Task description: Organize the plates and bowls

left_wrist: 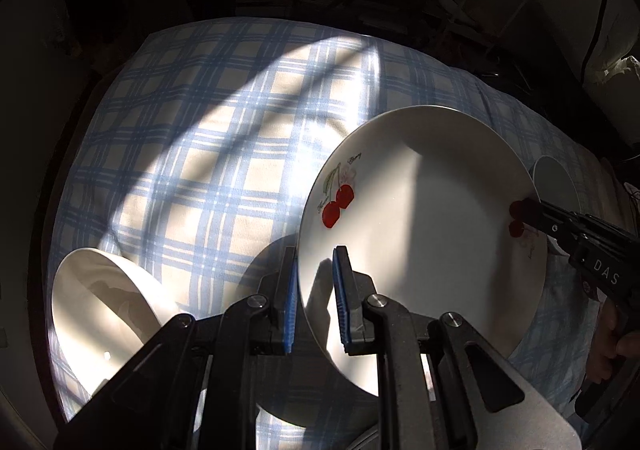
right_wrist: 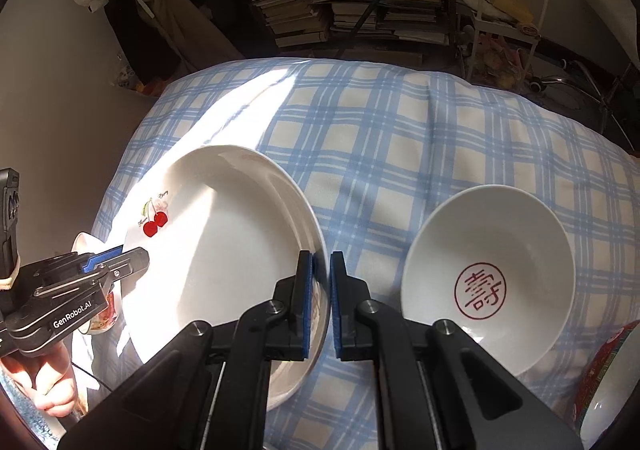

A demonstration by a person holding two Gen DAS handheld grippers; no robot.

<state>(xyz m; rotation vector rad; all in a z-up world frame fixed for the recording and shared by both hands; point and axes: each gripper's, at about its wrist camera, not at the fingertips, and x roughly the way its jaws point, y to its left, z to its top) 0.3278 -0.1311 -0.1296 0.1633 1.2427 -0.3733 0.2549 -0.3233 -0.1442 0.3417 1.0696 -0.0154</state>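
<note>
- Plate point(left_wrist: 424, 226) point(right_wrist: 224, 250): white, with red cherries on green stems printed near its left rim and a second red cherry print at its right rim.
- Cloth point(left_wrist: 224, 122) point(right_wrist: 380, 138): cream, checked with light blue plaid bands.
- Right bowl point(right_wrist: 490, 282): white, with a red circled character at the bottom.
- Left bowl point(left_wrist: 108, 306): plain white.
- Near-right dish point(right_wrist: 604, 382): red patterned outside with some green, white inside.
- Left gripper point(left_wrist: 314, 300) point(right_wrist: 116, 260): black, blue pads.
- Right gripper point(right_wrist: 321, 306) point(left_wrist: 528, 210): black, blue pads.
</note>
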